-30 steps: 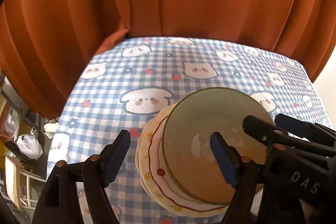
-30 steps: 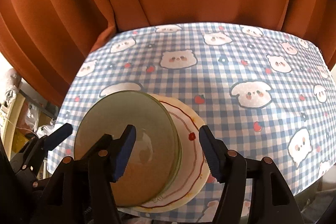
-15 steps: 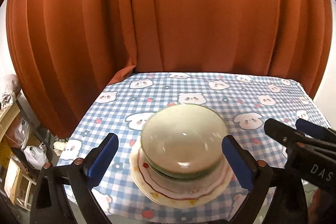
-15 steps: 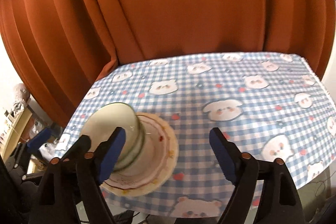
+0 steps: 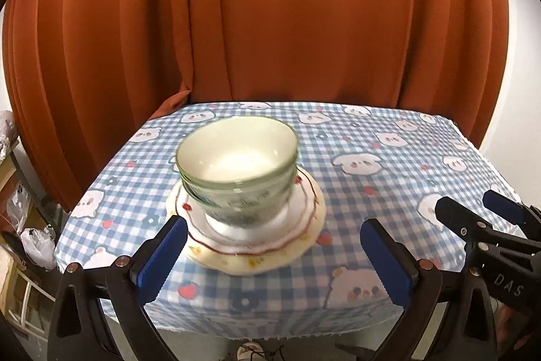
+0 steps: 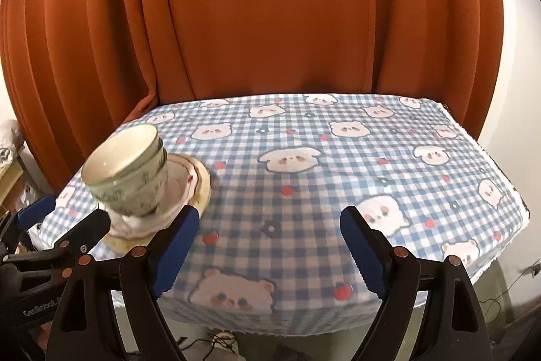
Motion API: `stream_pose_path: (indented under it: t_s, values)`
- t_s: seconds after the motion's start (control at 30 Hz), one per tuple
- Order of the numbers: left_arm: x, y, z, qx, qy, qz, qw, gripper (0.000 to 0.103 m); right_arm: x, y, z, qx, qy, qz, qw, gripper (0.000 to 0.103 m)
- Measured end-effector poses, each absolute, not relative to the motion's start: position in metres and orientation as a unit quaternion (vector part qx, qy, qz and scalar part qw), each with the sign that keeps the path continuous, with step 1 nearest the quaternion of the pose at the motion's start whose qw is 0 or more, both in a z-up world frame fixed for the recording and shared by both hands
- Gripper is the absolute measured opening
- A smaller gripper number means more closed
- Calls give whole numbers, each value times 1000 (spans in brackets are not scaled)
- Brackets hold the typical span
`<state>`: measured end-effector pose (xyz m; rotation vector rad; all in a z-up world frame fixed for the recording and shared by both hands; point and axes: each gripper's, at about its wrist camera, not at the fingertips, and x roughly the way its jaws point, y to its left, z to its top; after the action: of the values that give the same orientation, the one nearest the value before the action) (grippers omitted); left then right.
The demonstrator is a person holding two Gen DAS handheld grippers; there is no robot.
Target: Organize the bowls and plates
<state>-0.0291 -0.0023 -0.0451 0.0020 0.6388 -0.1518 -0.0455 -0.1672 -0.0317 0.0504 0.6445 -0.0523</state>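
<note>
Gaping wide, left hand-held gripper [image 5: 270, 254] and right hand-held gripper [image 6: 267, 237] grasp nothing, clear of stacked bowls [image 5: 236, 168].

Both views warm, fairly bright, light from above/front. Strong fisheye bend w/ black vignette at corners. Stacked bowls [image 5: 236, 171] smeared by motion blur in both views; plates [image 5: 247, 235] under them soft too. Slight glare inside top bowl. Soft shadow on tabletop [image 6: 304, 192] right of the stack. Curtain [image 5: 270, 22] folds evenly lit; white wall blown out at edges.
</note>
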Motion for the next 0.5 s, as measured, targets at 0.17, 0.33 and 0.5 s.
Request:
stream_pose_path:
  t_s: [0.17, 0.33, 0.5]
  values:
    - [-42, -13, -44, 13, 312, -75, 947, 103, -62, -175, -36, 31, 324, -35, 945, 90]
    - [-46, -17, -42, 21, 306, -80, 948, 103, -66, -180, -33, 36, 317, -40, 947, 90]
    - [-45, -13, -42, 12, 307, -74, 949, 103, -68, -179, -32, 32, 312, -40, 949, 91]
